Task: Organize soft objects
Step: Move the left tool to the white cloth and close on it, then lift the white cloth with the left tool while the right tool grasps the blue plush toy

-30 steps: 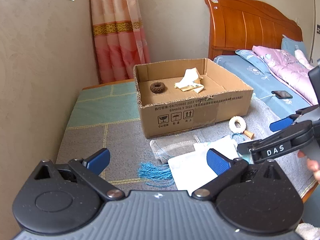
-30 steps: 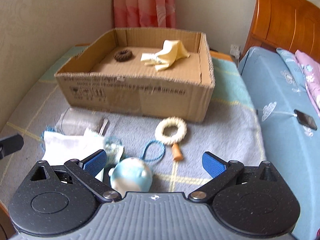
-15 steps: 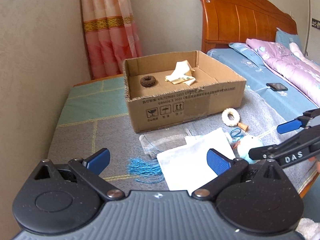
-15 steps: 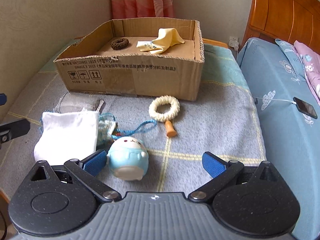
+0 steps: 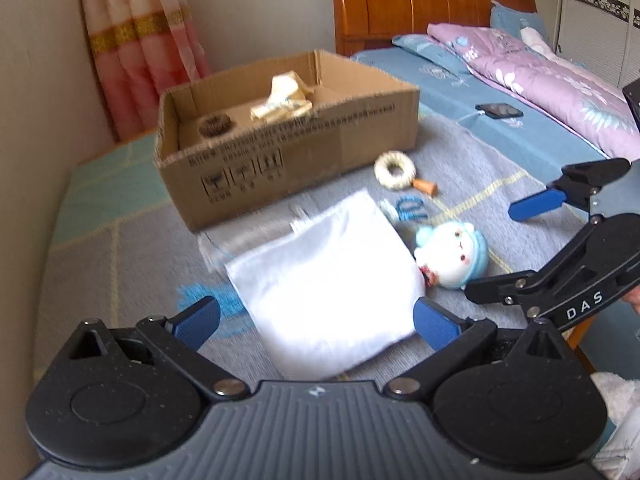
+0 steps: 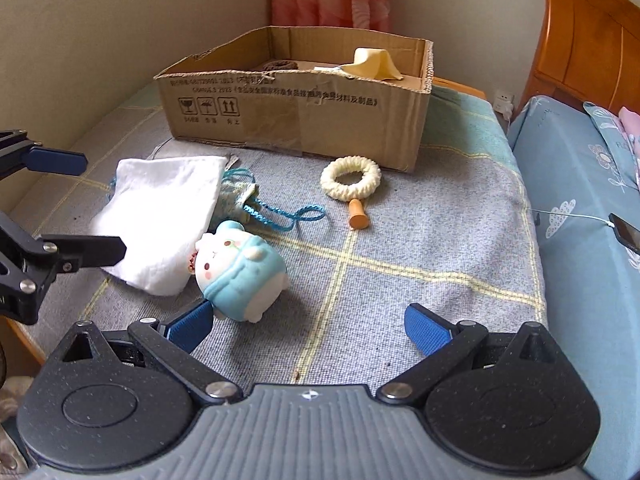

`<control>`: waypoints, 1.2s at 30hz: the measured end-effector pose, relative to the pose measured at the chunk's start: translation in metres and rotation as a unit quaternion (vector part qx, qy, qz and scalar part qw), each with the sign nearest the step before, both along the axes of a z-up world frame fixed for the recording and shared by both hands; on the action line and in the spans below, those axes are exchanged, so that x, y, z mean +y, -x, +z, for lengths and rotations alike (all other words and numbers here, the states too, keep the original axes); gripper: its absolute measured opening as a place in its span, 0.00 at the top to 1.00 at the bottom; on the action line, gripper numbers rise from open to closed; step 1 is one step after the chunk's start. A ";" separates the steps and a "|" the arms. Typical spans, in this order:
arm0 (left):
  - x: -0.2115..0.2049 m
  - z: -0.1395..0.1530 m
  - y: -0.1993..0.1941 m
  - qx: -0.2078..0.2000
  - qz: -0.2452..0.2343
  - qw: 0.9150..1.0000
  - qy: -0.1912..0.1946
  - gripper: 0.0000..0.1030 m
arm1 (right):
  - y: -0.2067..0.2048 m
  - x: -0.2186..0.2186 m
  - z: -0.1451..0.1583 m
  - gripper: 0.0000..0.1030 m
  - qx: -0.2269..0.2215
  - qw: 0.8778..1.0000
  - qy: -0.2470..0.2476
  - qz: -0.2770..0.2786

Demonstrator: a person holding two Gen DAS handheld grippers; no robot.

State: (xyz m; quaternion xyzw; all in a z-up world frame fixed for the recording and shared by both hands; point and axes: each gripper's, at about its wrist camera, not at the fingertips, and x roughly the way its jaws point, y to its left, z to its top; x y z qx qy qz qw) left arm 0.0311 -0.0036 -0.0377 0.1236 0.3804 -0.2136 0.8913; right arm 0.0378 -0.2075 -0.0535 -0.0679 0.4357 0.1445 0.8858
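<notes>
A white cloth pouch [image 5: 332,280] [image 6: 160,216] lies on the grey mat, right in front of my open left gripper [image 5: 316,320]. A blue-and-white plush toy [image 6: 240,272] [image 5: 452,256] lies beside it, touching the left fingertip of my open right gripper [image 6: 308,326]. A cream knitted ring [image 6: 351,178] [image 5: 395,165] with a wooden peg and a blue cord [image 6: 288,214] lie behind. The cardboard box [image 6: 296,116] [image 5: 288,160] holds a brown scrunchie [image 5: 215,126] and a yellow cloth [image 6: 376,65] [image 5: 282,100].
A blue tassel [image 5: 216,300] lies left of the pouch. A bed with blue sheet [image 6: 580,208] and a phone [image 5: 500,110] is on the right. A wall [image 6: 80,40] and a curtain [image 5: 140,48] bound the left and back.
Both grippers have dropped lower and closer to the mat. The left one has moved over towards the white pouch; the right one now has the plush toy at its left fingertip.
</notes>
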 end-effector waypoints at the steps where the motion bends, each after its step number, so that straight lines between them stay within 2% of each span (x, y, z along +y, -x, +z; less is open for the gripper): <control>1: 0.000 -0.003 0.001 0.006 -0.002 1.000 0.000 0.01 | 0.001 0.001 -0.001 0.00 -0.003 1.000 0.002 0.004; 7: -0.005 -0.020 0.002 0.024 -0.018 0.999 -0.030 0.01 | 0.008 0.002 -0.007 0.00 -0.019 0.999 0.013 0.037; 11: -0.011 -0.016 0.000 -0.013 -0.033 0.996 -0.083 0.01 | 0.008 0.001 -0.008 0.00 -0.022 0.999 0.012 0.041; 15: -0.020 -0.012 -0.004 -0.046 -0.086 0.987 -0.129 0.01 | 0.007 -0.002 -0.008 0.00 -0.022 0.999 0.003 0.039; 19: -0.030 -0.014 -0.014 -0.057 -0.133 0.977 -0.158 0.01 | 0.007 -0.002 -0.008 0.00 -0.022 0.999 0.005 0.038; 24: -0.039 -0.016 -0.025 -0.062 -0.163 0.972 -0.156 0.01 | 0.009 0.001 -0.010 0.00 -0.025 0.999 0.013 0.046; 30: -0.041 -0.015 -0.036 -0.048 -0.173 0.974 -0.135 0.02 | 0.009 0.003 -0.010 0.00 -0.026 0.998 0.015 0.055; 32: -0.039 -0.016 -0.034 -0.044 -0.177 0.975 -0.127 0.07 | 0.010 0.004 -0.010 0.00 -0.025 0.998 0.014 0.057; 34: -0.036 -0.014 -0.032 -0.037 -0.177 0.977 -0.114 0.20 | 0.010 0.004 -0.010 0.00 -0.026 0.998 0.011 0.060; 36: -0.033 -0.012 -0.030 -0.033 -0.172 0.979 -0.103 0.27 | 0.011 0.004 -0.009 0.00 -0.025 0.998 0.005 0.064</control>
